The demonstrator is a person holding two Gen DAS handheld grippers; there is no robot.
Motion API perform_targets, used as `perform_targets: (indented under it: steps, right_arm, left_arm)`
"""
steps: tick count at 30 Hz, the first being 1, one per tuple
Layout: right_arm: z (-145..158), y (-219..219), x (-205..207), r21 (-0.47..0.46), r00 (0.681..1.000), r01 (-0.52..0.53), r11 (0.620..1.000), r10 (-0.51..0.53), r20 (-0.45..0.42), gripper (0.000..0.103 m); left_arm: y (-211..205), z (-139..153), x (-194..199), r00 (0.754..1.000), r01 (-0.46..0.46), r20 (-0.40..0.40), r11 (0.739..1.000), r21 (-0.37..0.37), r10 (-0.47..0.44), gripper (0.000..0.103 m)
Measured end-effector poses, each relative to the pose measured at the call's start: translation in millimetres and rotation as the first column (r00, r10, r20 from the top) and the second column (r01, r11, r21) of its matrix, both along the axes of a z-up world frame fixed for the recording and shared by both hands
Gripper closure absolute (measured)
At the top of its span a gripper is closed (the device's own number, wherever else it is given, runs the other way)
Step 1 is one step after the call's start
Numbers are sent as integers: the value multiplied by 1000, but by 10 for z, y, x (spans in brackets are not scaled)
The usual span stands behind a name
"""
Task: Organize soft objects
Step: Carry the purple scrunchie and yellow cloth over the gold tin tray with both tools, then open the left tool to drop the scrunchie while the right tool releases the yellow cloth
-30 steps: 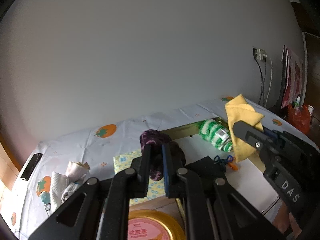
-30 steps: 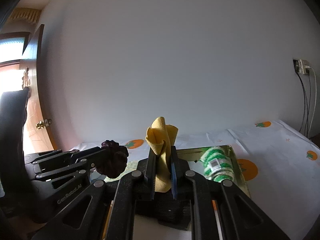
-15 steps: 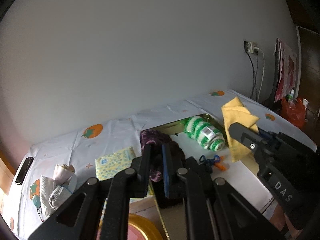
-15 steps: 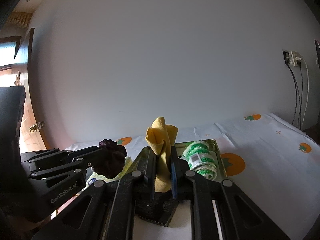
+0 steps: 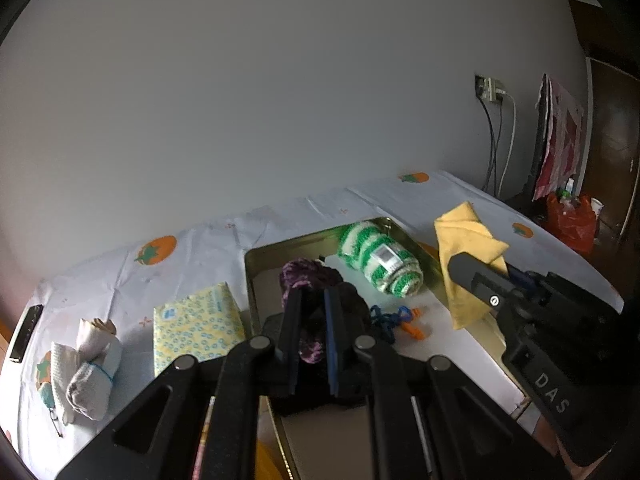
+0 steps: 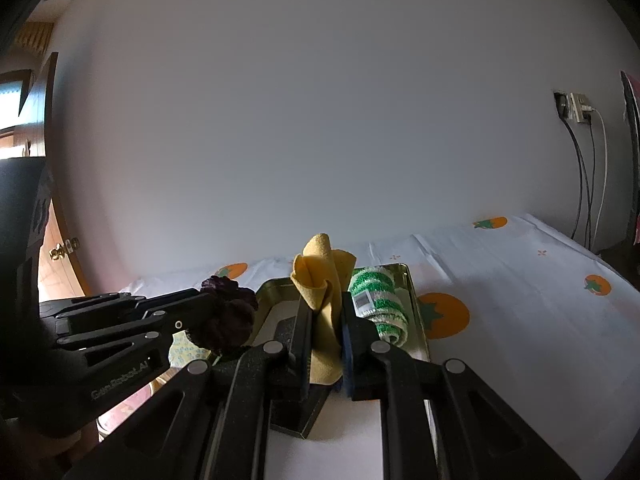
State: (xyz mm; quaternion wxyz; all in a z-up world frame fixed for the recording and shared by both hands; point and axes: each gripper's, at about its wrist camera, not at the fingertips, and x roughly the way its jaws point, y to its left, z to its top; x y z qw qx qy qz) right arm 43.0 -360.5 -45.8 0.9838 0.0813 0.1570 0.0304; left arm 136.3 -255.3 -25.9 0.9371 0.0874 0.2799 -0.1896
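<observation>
My left gripper [image 5: 310,300] is shut on a dark purple knitted piece [image 5: 306,276], held above the near left part of a gold metal tray [image 5: 250,280]. My right gripper [image 6: 323,312] is shut on a folded yellow cloth [image 6: 322,276], held over the tray's right side; that cloth also shows in the left wrist view [image 5: 466,248]. A green-and-white striped roll [image 5: 380,260] lies in the tray's far right corner. A small blue and orange item [image 5: 396,320] lies on the tray floor. The purple piece shows in the right wrist view [image 6: 228,316] too.
A yellow patterned tissue pack [image 5: 196,328] lies left of the tray. White and grey bundled cloths [image 5: 86,372] lie further left. A black remote [image 5: 26,334] sits at the table's left edge. The white tablecloth [image 6: 520,280] has orange fruit prints. Wall socket and cables [image 5: 494,120] are right.
Both grippers have risen and tilted down toward the tray while keeping hold of their cloths. More of the tray's inside now shows below them.
</observation>
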Motion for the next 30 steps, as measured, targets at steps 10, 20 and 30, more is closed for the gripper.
perform_targets:
  steps: [10, 20, 30]
  right_arm:
    - [-116, -28, 85, -7, 998, 15, 1000, -16, -67, 90]
    - [-183, -65, 131, 3, 993, 27, 1000, -27, -112, 90]
    - [-229, -77, 139, 27, 991, 19, 999, -16, -129, 72]
  left_arm:
    - [15, -158, 121, 997, 0, -75, 1000, -8, 0, 95]
    - [-19, -267, 136, 994, 14, -109, 1000, 9, -12, 94]
    - [4, -272, 121, 994, 14, -104, 1000, 14, -12, 88]
